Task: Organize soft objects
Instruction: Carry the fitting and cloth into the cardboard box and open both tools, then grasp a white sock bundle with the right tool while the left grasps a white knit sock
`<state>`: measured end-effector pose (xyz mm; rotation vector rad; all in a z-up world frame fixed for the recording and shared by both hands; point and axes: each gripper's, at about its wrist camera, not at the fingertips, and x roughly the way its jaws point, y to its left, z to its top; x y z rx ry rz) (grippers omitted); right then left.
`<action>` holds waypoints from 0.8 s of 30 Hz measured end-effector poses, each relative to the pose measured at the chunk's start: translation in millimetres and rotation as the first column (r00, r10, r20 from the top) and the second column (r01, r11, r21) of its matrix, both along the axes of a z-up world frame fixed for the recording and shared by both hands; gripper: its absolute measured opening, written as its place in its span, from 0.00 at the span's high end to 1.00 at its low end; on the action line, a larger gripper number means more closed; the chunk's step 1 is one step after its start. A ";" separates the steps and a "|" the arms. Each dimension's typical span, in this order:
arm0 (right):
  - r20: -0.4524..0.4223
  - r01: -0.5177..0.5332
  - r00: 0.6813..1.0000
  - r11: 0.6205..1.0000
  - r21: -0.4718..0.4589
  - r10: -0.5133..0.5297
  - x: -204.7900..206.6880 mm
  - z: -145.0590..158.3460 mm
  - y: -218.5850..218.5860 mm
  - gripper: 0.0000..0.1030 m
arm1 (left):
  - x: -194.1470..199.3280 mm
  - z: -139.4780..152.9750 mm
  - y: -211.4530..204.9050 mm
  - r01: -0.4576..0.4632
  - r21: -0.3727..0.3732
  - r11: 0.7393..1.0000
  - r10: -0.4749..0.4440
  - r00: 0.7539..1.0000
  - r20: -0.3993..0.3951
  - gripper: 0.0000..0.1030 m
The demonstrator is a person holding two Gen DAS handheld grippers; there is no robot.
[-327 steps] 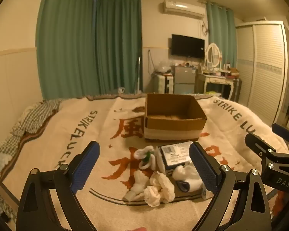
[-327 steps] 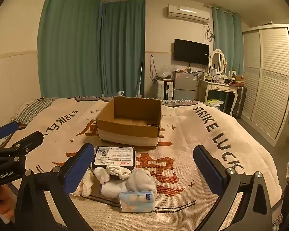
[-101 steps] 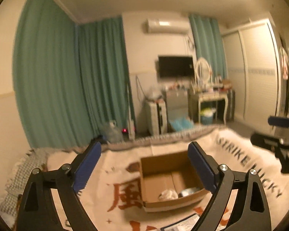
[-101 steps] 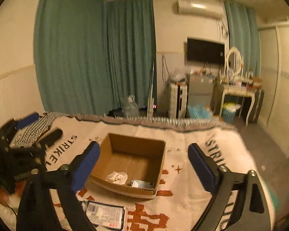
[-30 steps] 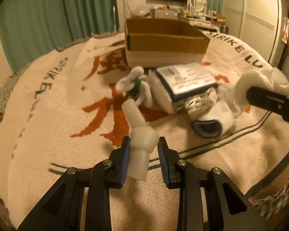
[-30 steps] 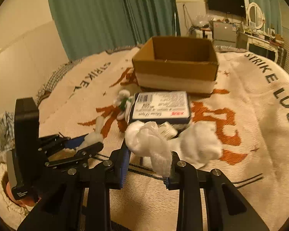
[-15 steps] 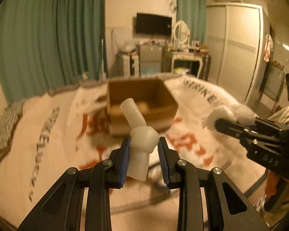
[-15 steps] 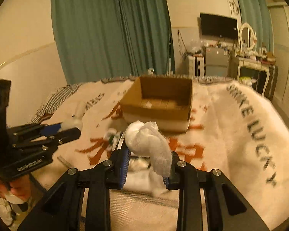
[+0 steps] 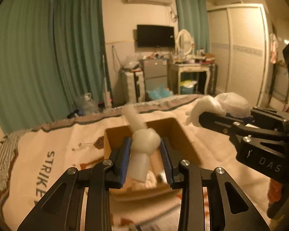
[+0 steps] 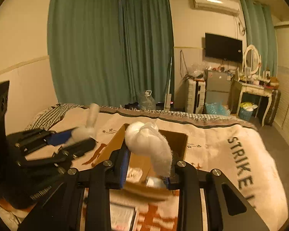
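Observation:
My left gripper (image 9: 145, 150) is shut on a knotted white sock (image 9: 142, 144) and holds it above the open cardboard box (image 9: 185, 140) on the bed. My right gripper (image 10: 147, 159) is shut on a crumpled white sock (image 10: 150, 140), also above the box (image 10: 109, 146). The right gripper and its sock (image 9: 229, 102) show at the right of the left wrist view. The left gripper and its sock (image 10: 86, 129) show at the left of the right wrist view. Small white items (image 10: 133, 173) lie inside the box.
A cream blanket (image 10: 239, 154) with "STRIKE LUCKY" lettering covers the bed. A flat white packet (image 10: 121, 217) lies in front of the box. Green curtains (image 10: 109, 53), a TV, a dressing table and a wardrobe stand beyond the bed's far edge.
Both grippers have carried their socks up from the pile and forward, from short of the box to above it. Both stay shut.

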<state>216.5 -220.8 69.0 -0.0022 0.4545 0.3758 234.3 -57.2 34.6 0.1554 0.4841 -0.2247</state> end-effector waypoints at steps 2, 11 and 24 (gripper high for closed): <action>-0.028 0.006 1.000 1.000 0.006 -0.005 31.3 -11.1 1.0 0.73 | 23.8 -15.2 -3.5 -0.014 0.046 0.999 0.014 1.000 0.008 0.68; -0.180 0.030 0.983 1.000 -0.001 -0.030 109.4 -88.9 -0.7 0.69 | 81.8 -72.2 -2.0 -0.013 0.054 0.998 0.018 0.995 -0.093 0.68; -0.086 0.108 0.990 0.994 -0.020 -0.110 58.1 -37.6 -25.3 0.23 | 7.3 18.9 19.5 -0.172 0.041 0.984 0.166 0.979 0.118 0.16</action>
